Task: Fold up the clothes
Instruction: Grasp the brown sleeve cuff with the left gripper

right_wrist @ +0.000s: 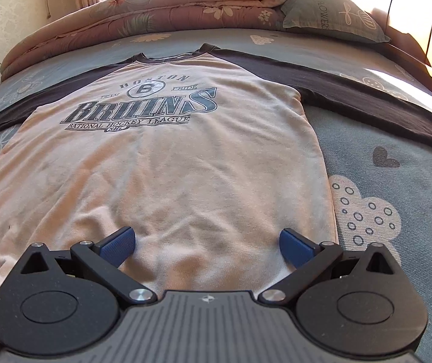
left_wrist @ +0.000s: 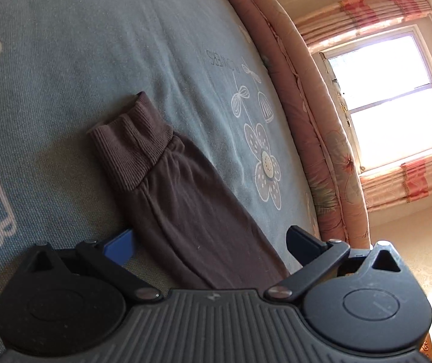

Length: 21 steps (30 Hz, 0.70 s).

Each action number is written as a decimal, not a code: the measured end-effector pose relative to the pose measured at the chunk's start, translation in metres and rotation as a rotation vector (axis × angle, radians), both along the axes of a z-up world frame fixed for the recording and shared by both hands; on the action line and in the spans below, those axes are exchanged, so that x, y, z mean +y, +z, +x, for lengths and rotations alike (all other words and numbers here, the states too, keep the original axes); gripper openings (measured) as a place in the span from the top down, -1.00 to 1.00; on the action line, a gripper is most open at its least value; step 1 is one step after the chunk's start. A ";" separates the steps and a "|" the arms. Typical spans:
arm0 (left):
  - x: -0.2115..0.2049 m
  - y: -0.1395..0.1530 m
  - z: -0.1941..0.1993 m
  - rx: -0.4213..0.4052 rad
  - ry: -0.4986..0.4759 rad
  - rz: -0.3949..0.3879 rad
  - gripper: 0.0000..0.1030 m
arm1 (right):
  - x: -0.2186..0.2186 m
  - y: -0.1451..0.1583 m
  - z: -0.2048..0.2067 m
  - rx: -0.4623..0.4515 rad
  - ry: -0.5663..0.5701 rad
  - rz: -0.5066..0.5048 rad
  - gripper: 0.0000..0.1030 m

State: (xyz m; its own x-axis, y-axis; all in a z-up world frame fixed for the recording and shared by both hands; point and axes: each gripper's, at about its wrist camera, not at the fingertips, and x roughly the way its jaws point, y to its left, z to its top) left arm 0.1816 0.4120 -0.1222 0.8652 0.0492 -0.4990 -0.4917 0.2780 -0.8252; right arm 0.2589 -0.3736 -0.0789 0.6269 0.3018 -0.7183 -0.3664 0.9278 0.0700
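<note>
Flanking the sweatshirt (right_wrist: 161,157): folded quilt (right_wrist: 143,15), pillow (right_wrist: 333,19), nothing obstructing.

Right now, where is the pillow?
In the right wrist view, the pillow lies at the bed's far right end, beside the folded quilt and beyond the sweatshirt.

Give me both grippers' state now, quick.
Left gripper: open, empty, over the dark sleeve.
Right gripper: open, empty, over the sweatshirt hem.
</note>
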 end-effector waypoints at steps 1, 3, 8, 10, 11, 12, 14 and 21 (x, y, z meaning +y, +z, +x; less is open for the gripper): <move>0.003 -0.001 0.001 -0.004 0.010 -0.003 -0.99 | 0.000 0.000 0.000 -0.002 -0.001 -0.001 -1.00; 0.007 -0.001 0.002 -0.016 0.038 -0.005 -0.99 | 0.001 -0.001 0.000 -0.006 -0.003 -0.003 -1.00; 0.012 -0.006 -0.005 -0.130 0.165 -0.042 -0.99 | 0.002 -0.002 0.001 -0.017 -0.007 -0.008 -1.00; 0.008 -0.011 -0.007 -0.184 0.197 -0.064 -0.99 | 0.003 -0.002 0.001 -0.021 -0.008 -0.009 -1.00; 0.005 -0.012 -0.006 -0.192 0.184 -0.067 -0.99 | 0.003 -0.002 0.001 -0.022 -0.008 -0.009 -1.00; 0.003 -0.011 -0.001 -0.185 0.149 -0.060 -0.99 | 0.003 -0.003 0.001 -0.023 -0.008 -0.009 -1.00; -0.002 -0.009 0.008 -0.170 0.055 -0.055 -0.99 | 0.003 -0.003 0.001 -0.025 -0.009 -0.008 -1.00; 0.003 -0.009 0.010 -0.190 0.195 0.005 -0.99 | 0.002 -0.004 0.002 -0.031 -0.009 -0.009 -1.00</move>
